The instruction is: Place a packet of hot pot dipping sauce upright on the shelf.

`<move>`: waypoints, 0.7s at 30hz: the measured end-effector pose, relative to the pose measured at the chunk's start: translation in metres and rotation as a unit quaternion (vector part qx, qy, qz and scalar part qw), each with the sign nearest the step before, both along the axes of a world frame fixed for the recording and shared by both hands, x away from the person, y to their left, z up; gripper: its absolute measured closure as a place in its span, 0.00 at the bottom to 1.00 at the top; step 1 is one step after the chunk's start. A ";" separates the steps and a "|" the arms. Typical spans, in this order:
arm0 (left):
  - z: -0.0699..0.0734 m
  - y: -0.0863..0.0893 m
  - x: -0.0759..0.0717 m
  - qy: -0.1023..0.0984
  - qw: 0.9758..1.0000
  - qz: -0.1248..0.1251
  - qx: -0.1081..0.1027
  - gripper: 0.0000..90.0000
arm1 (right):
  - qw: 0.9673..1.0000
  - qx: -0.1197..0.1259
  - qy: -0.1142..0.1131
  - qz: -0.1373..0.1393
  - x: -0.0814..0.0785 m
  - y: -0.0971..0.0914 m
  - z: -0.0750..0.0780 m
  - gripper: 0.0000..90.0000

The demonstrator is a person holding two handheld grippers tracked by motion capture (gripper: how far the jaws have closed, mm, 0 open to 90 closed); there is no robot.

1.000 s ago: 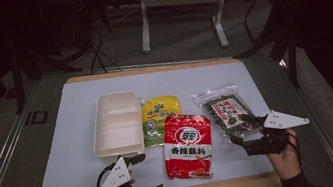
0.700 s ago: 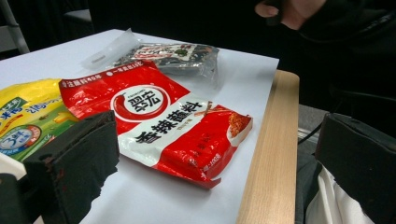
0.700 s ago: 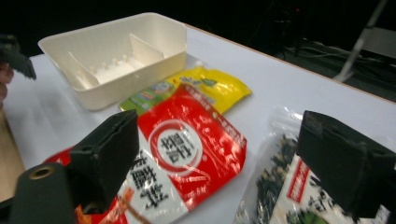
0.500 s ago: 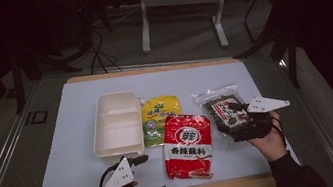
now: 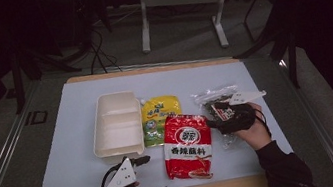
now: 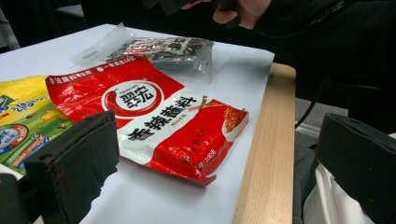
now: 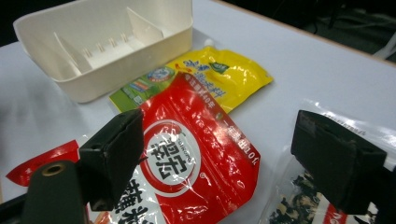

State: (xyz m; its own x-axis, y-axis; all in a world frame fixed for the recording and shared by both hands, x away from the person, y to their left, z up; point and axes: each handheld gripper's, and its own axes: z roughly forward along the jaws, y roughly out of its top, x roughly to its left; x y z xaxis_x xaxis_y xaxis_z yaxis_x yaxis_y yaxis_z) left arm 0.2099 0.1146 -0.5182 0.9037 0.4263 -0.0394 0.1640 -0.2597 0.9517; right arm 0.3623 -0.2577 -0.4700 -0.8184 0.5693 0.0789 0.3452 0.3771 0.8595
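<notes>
The right gripper [image 5: 223, 119] is hovering over the clear packet of dark dried food [image 5: 216, 103], which is lying at the right of the row on the tabletop [image 5: 81, 178], just beside the red sachet [image 5: 187, 143]. Its jaws are standing wide apart, nothing between them, straddling the seam where those 2 packets meet. The left gripper [image 5: 150, 177] is waiting at the near edge, jaws spread and empty too.

To my eye the pick-up is what's coming, and it's calling for care: the jaws should be sliding right, clear of the red sachet, so they're pinching only the clear film, ideally a loose edge, since flat film is slipping easily.

Reading the labels now: the red sachet is carrying large white Chinese characters, 香辣蘸料, under a round chilli logo. The yellow pouch [image 5: 160, 117] beside the white divided tray [image 5: 116, 126] is showing print too small to read.
</notes>
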 end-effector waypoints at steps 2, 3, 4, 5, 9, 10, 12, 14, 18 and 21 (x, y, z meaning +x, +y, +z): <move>0.000 0.000 0.000 -0.001 1.000 0.000 0.001 0.01 | 1.000 -0.003 0.003 -0.001 0.002 0.001 -0.001 0.20; -0.001 0.000 0.000 0.000 1.000 -0.002 0.001 0.01 | 1.000 -0.009 0.013 0.002 0.008 0.004 -0.005 0.21; -0.001 -0.001 0.000 0.000 1.000 -0.002 0.003 0.01 | 1.000 -0.009 0.015 0.002 0.011 0.005 -0.006 0.22; -0.001 0.000 0.000 -0.001 1.000 -0.002 0.003 0.01 | 1.000 -0.011 0.021 0.004 0.013 0.006 -0.008 0.23; -0.001 0.000 0.000 -0.001 1.000 -0.002 0.003 0.01 | 0.999 -0.024 0.038 -0.004 0.022 0.008 -0.017 0.25; -0.001 0.000 0.000 -0.001 1.000 -0.002 0.003 0.01 | 0.999 -0.024 0.038 -0.004 0.022 0.008 -0.017 0.25; -0.001 0.000 0.000 -0.002 1.000 -0.003 0.004 0.01 | 0.998 -0.033 0.054 -0.010 0.027 0.009 -0.026 0.27; -0.001 -0.001 0.000 -0.001 1.000 -0.003 0.006 0.01 | 0.997 -0.041 0.065 -0.014 0.029 0.010 -0.031 0.29; -0.002 -0.002 0.000 -0.001 1.000 -0.005 0.009 0.01 | 0.995 -0.055 0.079 -0.017 0.033 0.012 -0.037 0.37; -0.003 -0.002 0.000 -0.001 1.000 -0.006 0.010 0.01 | 0.994 -0.070 0.085 -0.023 0.035 0.014 -0.039 0.45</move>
State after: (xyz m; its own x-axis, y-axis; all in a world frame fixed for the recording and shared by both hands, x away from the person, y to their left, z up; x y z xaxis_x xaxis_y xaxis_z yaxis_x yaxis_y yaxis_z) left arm 0.2098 0.1126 -0.5208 0.9088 0.4161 -0.0297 0.1597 -0.2813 0.9462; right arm 0.3978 -0.2437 -0.5090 -0.7726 0.6213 0.1310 0.5003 0.4686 0.7281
